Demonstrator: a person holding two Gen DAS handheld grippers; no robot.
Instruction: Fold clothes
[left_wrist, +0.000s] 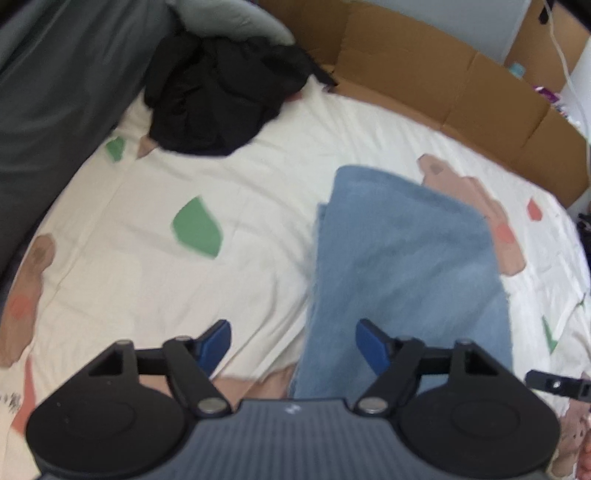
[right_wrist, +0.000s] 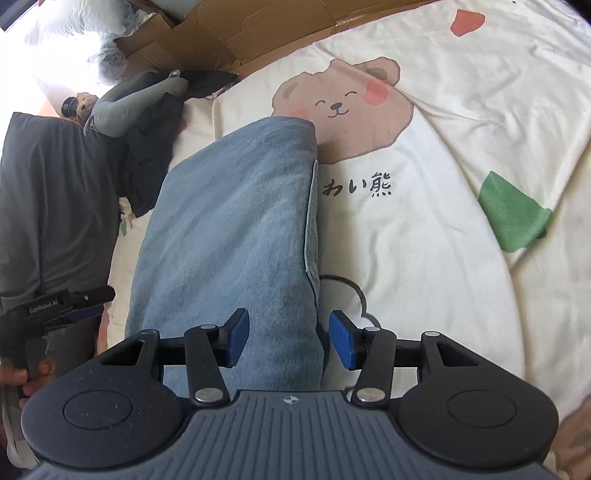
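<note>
A folded pair of light blue jeans (left_wrist: 402, 258) lies on a cream bed sheet (left_wrist: 251, 192) printed with bears and green shapes. My left gripper (left_wrist: 293, 345) hovers open at the jeans' near left edge, its blue pads (left_wrist: 216, 345) wide apart with nothing between them. In the right wrist view the same jeans (right_wrist: 229, 229) stretch away from my right gripper (right_wrist: 290, 339), which is open above their near end. The left gripper (right_wrist: 74, 302) also shows at the left edge there, held in a hand. A crumpled black garment (left_wrist: 218, 96) lies at the far side of the bed.
Brown cardboard (left_wrist: 461, 85) lines the bed's far edge. A person in a dark grey top (right_wrist: 48, 206) stands at the left of the bed. A grey garment and dark clothes (right_wrist: 144, 107) are piled near the corner. A bear print with black lettering (right_wrist: 343, 107) lies right of the jeans.
</note>
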